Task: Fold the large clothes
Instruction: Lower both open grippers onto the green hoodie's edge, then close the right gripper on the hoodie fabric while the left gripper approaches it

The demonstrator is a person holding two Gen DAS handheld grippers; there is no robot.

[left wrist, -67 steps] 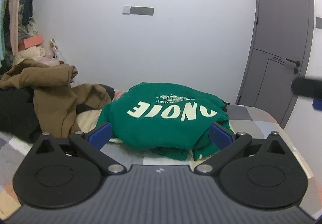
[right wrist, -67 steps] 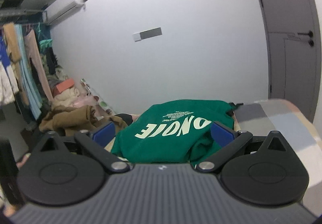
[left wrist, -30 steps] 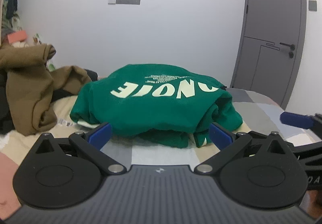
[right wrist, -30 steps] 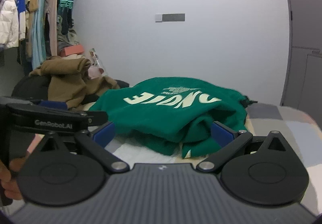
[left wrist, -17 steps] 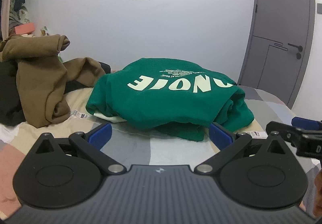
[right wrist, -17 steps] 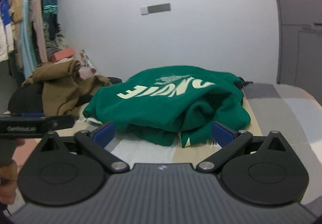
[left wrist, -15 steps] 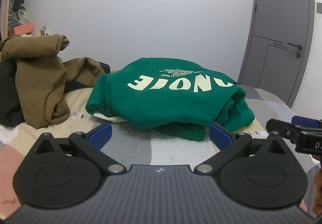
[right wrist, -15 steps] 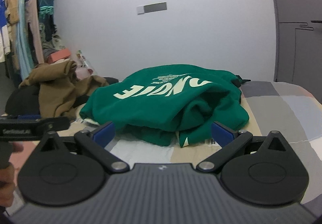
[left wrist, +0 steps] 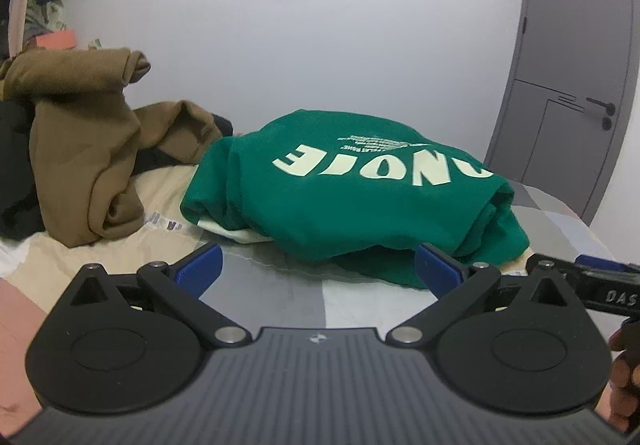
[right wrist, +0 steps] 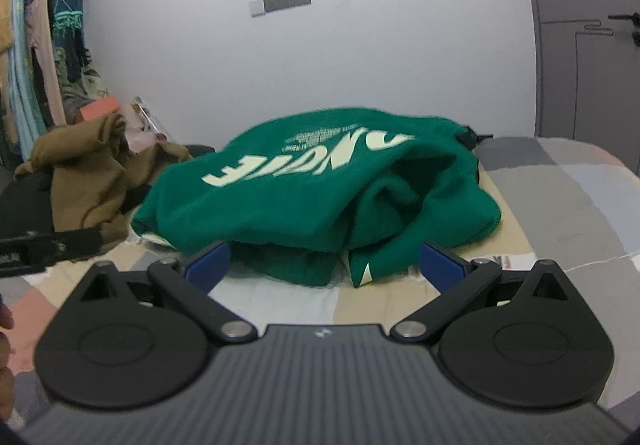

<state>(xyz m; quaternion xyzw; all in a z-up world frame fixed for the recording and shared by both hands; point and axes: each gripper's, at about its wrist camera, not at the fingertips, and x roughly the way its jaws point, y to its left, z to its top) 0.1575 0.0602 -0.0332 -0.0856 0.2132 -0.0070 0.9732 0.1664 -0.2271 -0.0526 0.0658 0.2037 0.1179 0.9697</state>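
Note:
A green sweatshirt with cream lettering lies in a bunched heap on the bed; it also shows in the right wrist view. My left gripper is open and empty, just short of the heap's near edge. My right gripper is open and empty, close to the heap's front folds. The right gripper's tip shows at the right edge of the left wrist view. The left gripper shows at the left edge of the right wrist view.
A brown garment is piled over dark clothes at the left of the bed. The patchwork bedspread lies under everything. A grey door stands at the right. Clothes hang on a rack at far left.
Both grippers have moved slightly closer to the green sweatshirt. Both stay open and empty. The sweatshirt has not moved.

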